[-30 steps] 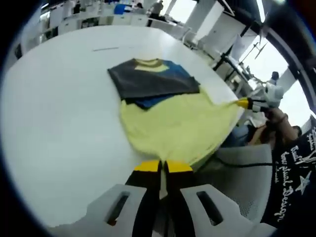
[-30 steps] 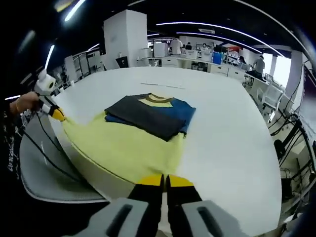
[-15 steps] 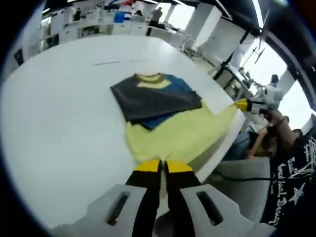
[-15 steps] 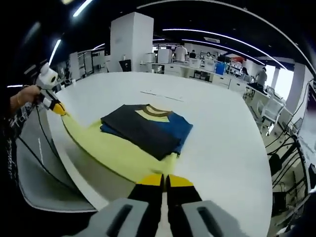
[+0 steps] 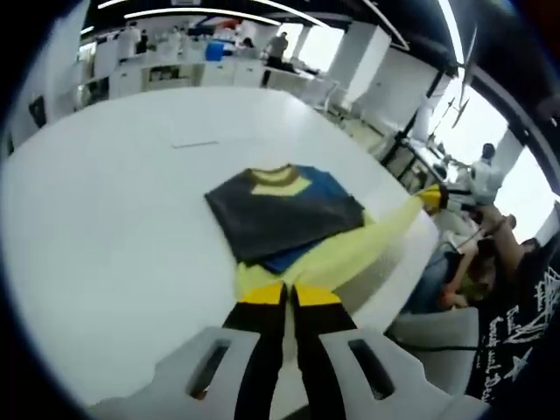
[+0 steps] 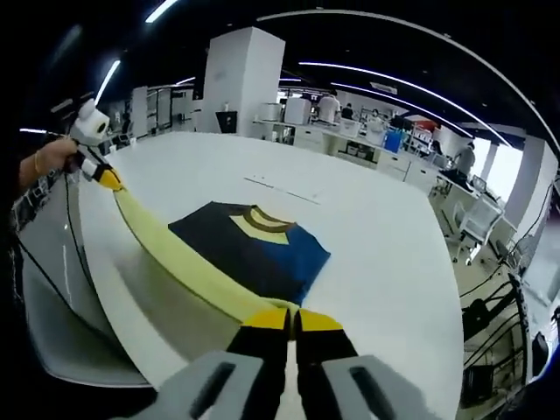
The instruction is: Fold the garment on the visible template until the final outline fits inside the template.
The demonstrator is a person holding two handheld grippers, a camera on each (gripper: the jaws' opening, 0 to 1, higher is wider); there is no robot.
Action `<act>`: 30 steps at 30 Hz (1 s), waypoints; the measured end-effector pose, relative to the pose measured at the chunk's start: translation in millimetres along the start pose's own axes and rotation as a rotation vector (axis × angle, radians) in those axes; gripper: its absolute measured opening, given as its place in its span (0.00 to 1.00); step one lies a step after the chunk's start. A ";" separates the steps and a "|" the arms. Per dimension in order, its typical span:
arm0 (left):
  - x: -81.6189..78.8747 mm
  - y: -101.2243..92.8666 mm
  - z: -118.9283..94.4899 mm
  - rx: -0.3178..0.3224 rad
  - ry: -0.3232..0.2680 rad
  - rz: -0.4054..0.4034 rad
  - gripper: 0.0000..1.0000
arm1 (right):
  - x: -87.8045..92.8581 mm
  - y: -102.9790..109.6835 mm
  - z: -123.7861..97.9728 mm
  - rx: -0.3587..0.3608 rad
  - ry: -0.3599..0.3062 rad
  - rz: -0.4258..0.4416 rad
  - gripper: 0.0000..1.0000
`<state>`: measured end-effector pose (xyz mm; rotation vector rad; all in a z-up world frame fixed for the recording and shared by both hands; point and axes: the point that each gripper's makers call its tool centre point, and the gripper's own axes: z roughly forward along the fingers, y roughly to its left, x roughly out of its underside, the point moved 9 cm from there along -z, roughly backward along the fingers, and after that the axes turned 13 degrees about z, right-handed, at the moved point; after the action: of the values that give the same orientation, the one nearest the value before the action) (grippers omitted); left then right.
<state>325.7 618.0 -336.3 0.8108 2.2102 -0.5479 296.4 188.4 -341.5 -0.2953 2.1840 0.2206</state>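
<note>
Nearest me in the left gripper view, my left tool [image 5: 289, 295] has its yellow-tipped jaws pressed together on one corner of the yellow hem [image 5: 350, 254] of the garment [image 5: 284, 210]. In the right gripper view my right tool [image 6: 290, 320] is clamped the same way on the other corner. Between the two the hem is lifted off the white desk [image 5: 114, 219] and stretched into a narrow taut band running above the desk's near edge.

Beyond the band, the folded upper part of the garment lies flat on the desk: a dark grey panel over blue, with a yellow collar facing away from me. I cannot make out a template outline under it.

The left gripper view shows my right tool at its right side, held by my hand [image 5: 490, 220], and my dark printed sleeve. The right gripper view shows my left tool [image 6: 107, 178] at its left side, with office desks and people far behind.

A second ago the yellow cloth lay spread wide over the desk edge; now it is raised and seen nearly edge-on.
</note>
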 end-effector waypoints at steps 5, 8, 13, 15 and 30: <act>-14.5 7.5 2.7 -0.019 -0.042 0.011 0.00 | -15.1 -4.1 9.9 0.002 -0.024 -0.013 0.00; -23.7 13.4 4.5 -0.043 -0.066 0.019 0.00 | -24.6 -8.9 17.0 0.005 -0.038 -0.015 0.00; -36.3 22.4 9.0 -0.079 -0.085 0.037 0.00 | -37.4 -10.5 25.9 0.009 -0.067 -0.016 0.00; -39.5 24.5 10.8 -0.090 -0.089 0.042 0.00 | -42.1 -11.4 30.2 0.009 -0.072 -0.020 0.00; -66.8 55.2 35.9 -0.197 -0.184 0.003 0.00 | -73.5 -30.4 68.9 0.014 -0.107 -0.005 0.00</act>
<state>417.4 610.6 -318.4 0.6349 2.0550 -0.3792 400.1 187.1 -323.7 -0.2751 2.0785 0.2133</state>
